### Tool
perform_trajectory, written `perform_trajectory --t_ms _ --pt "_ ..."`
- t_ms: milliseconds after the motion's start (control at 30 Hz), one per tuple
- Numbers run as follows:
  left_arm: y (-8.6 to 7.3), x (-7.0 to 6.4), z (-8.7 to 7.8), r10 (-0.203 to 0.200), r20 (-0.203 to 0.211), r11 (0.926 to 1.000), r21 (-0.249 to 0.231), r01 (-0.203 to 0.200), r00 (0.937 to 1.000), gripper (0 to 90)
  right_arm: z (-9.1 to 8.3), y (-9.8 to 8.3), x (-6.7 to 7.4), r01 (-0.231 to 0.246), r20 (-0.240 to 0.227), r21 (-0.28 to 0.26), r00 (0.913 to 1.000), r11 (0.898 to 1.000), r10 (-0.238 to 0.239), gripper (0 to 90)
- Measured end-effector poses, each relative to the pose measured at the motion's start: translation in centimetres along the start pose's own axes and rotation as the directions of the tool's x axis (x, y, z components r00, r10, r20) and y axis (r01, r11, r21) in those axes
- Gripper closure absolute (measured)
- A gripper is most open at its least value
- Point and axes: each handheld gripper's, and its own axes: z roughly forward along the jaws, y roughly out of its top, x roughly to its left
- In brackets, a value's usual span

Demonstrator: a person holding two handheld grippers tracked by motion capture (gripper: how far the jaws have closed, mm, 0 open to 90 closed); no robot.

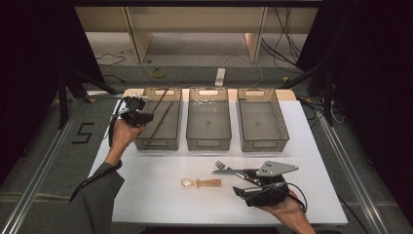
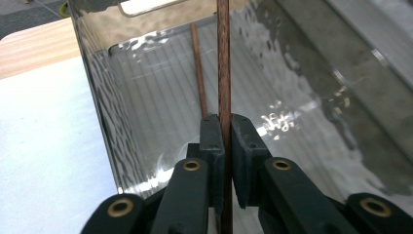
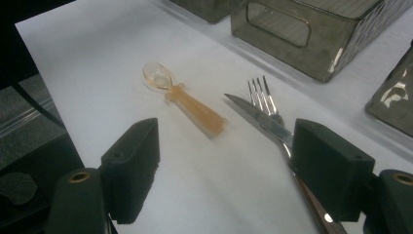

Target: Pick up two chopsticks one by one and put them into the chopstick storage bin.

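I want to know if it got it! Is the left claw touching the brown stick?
Touching. In the left gripper view, the left claw is squeezed shut on the brown stick, both black pads pressed against its sides.

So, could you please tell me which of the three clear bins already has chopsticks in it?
The leftmost bin, nearest the left tool: one chopstick lies inside it, another is gripped over it. The middle and right bins hold none.

White table (image 1: 146, 185), wooden strip along far edge. On it: three clear bins (image 1: 209, 126) in row at back; near front, small amber spoon (image 1: 200, 183), fork (image 1: 223, 166), knife (image 1: 229, 171) beside fork.
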Motion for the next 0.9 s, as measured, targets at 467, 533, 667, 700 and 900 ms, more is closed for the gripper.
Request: perform_trajectory --t_ms 467,533,667,700,900 --pt "-0.2 -1.9 -2.2 0.013 0.124 0.999 -0.044 -0.008 0.9921 30.8 -0.2 0.0 -0.1 -0.007 0.011 -0.005 0.9999 1.0 0.007 26.8" --pt "-0.4 -2.4 -2.9 0.015 0.148 0.9982 -0.059 -0.006 0.9888 28.5 -0.2 0.0 -0.2 -0.007 0.013 -0.01 0.9999 1.0 0.007 26.8" --pt "-0.9 -3.2 -4.3 0.013 0.187 0.9958 -0.092 0.004 0.9823 25.5 -0.3 0.0 -0.3 -0.007 0.018 -0.014 0.9998 1.0 0.008 26.8" --pt "-1.1 -3.5 -4.5 0.018 0.193 0.9953 -0.097 0.001 0.9811 25.0 -0.3 0.0 -0.2 -0.009 0.019 -0.016 0.9998 1.0 0.009 26.8" --pt "-2.1 -4.2 -5.2 0.04 0.212 0.9949 -0.099 -0.019 0.9764 20.7 -0.4 0.0 -0.3 -0.015 0.023 -0.021 0.9996 1.0 0.016 26.7"
